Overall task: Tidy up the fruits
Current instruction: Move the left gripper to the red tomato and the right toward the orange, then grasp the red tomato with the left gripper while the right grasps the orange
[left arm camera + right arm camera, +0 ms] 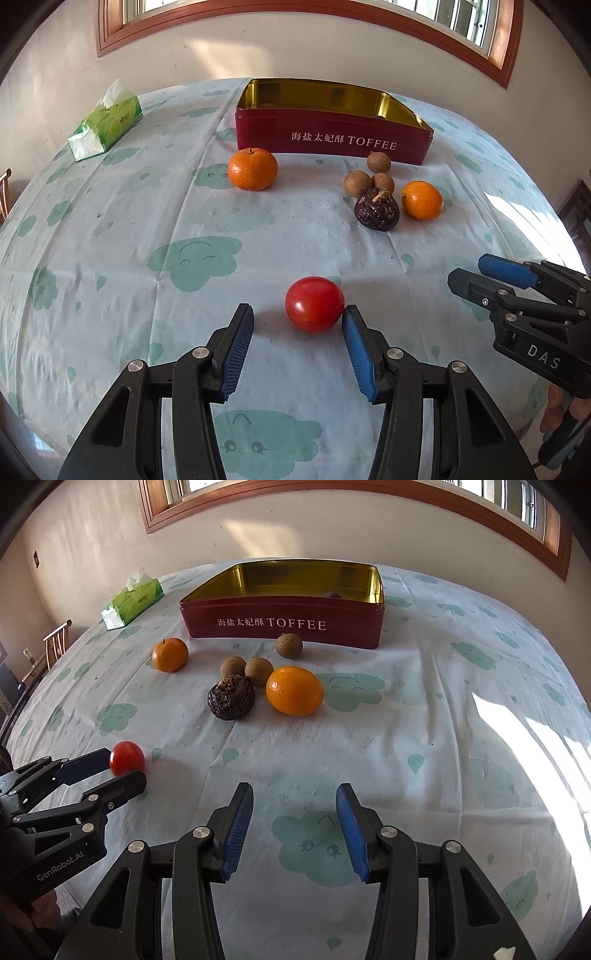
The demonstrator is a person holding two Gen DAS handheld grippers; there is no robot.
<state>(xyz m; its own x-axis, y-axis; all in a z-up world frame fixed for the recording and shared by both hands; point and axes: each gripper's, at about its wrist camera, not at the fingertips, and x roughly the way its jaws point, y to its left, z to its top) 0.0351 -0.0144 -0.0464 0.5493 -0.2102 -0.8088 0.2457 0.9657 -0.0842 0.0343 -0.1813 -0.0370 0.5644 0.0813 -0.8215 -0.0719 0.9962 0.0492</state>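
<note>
The left gripper (298, 319) stands wide open, low over the tablecloth (110, 229). The red tomato (314, 304) lies at its fingertips, off-centre: the right blue pad touches or nearly touches the tomato's side, while the left pad stands apart with bare cloth between. The tomato rests on the cloth, not gripped.

The right gripper (294, 795) is also wide open, holding nothing, with only cloth between its pads. From the right wrist view the tomato sits far to the left, between the other gripper's fingers.

Farther out lies a cluster of fruit: a wrinkled dark fruit (377, 209), three small brown round fruits (369, 176) just behind it, and an orange (422, 200) beside it to the right. A second orange (252, 169) lies apart to the left. Behind them stands the open red TOFFEE tin (332, 138), with gold walls inside; a dark thing shows in its far corner from the right wrist view. A green tissue pack (107, 123) lies at the far left.
</note>
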